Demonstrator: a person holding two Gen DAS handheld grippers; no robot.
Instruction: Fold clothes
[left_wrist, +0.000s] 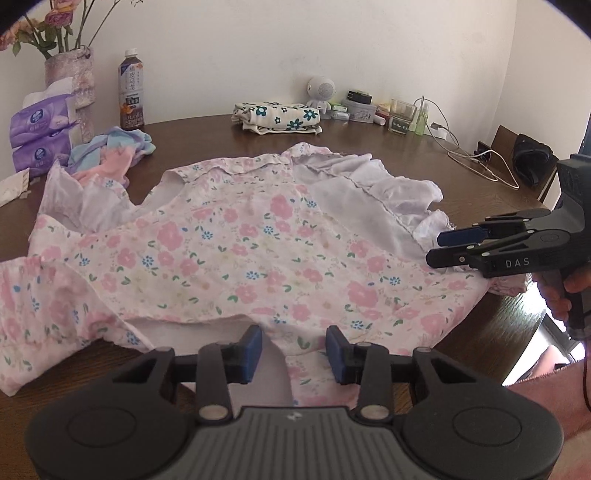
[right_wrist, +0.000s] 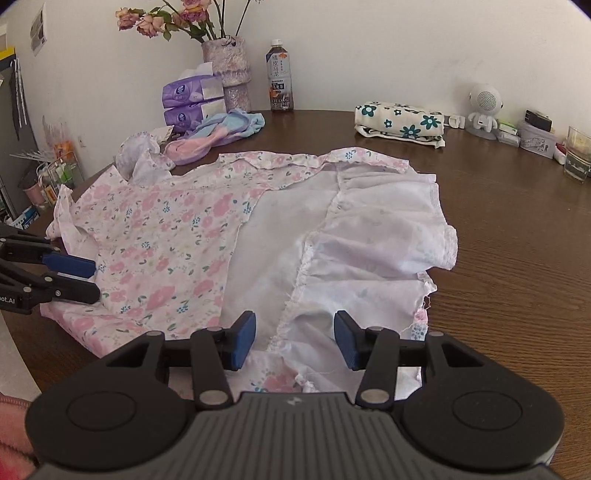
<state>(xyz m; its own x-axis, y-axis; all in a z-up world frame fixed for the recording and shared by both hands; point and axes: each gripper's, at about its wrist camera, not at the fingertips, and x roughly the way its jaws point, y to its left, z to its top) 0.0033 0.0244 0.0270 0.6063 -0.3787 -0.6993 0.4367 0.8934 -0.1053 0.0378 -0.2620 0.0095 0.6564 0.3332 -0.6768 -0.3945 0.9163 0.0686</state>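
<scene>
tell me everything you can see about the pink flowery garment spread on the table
The garment is thin, light fabric printed with pink flowers, small blue blossoms and green leaves. It lies spread mostly flat and rumpled on the brown table. One side is turned over, showing its pale plain inside and a gathered, ruffled seam. A collar sits at the far edge. Both grippers, left and right, are open above its near edge.

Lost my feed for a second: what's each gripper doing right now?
Left gripper: open, holding nothing, over the near edge of the floral garment.
Right gripper: open, holding nothing, over the garment's white underside.
</scene>
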